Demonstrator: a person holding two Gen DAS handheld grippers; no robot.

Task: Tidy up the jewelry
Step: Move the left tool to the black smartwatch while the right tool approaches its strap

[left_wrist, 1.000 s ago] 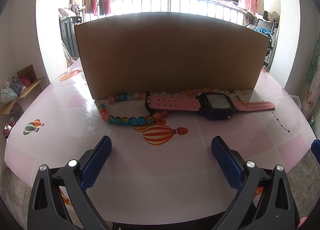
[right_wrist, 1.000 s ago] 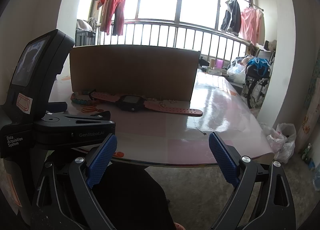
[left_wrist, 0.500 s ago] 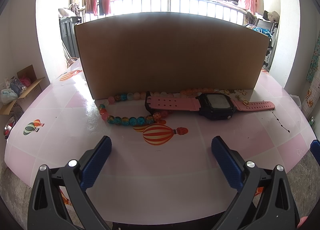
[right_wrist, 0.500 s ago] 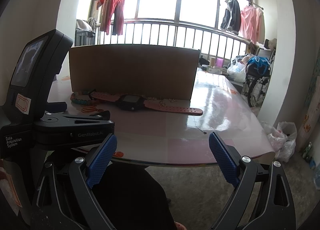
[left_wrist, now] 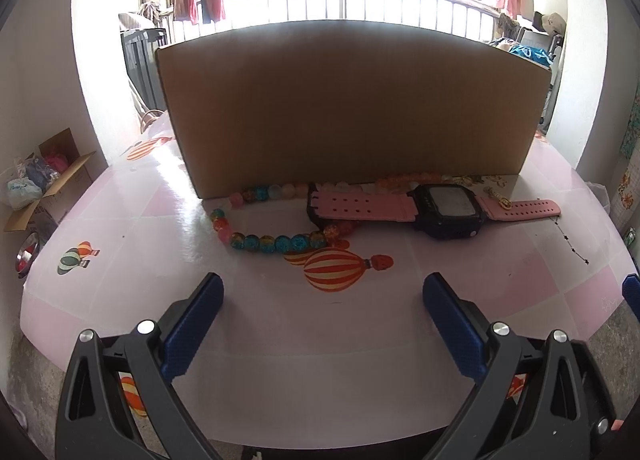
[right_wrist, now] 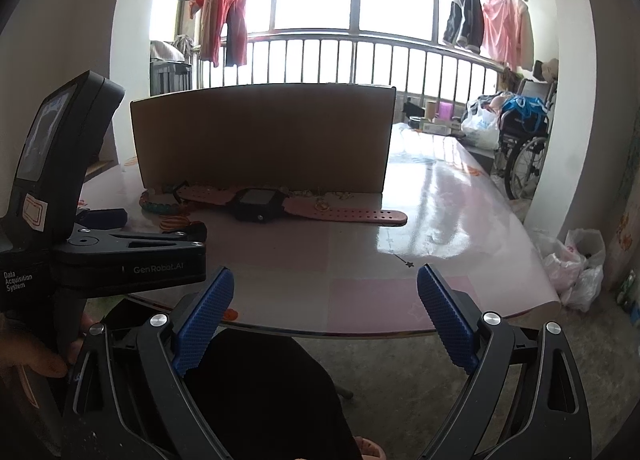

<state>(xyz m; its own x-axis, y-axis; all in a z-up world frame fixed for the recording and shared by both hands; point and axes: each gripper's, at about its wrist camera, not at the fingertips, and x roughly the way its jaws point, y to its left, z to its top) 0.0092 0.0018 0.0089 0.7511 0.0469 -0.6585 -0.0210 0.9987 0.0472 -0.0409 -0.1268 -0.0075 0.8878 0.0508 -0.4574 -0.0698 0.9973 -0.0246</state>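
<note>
No movement; bead bracelet partly behind watch.

The left tongs read "GenRobot.AI" and "Data Acquisition System" on their black body.

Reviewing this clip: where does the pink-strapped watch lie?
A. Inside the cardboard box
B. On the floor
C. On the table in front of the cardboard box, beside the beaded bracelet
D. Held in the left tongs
C: the watch lies flat on the table, before the cardboard box, touching the beaded bracelet; both tongs are open and empty.
</note>
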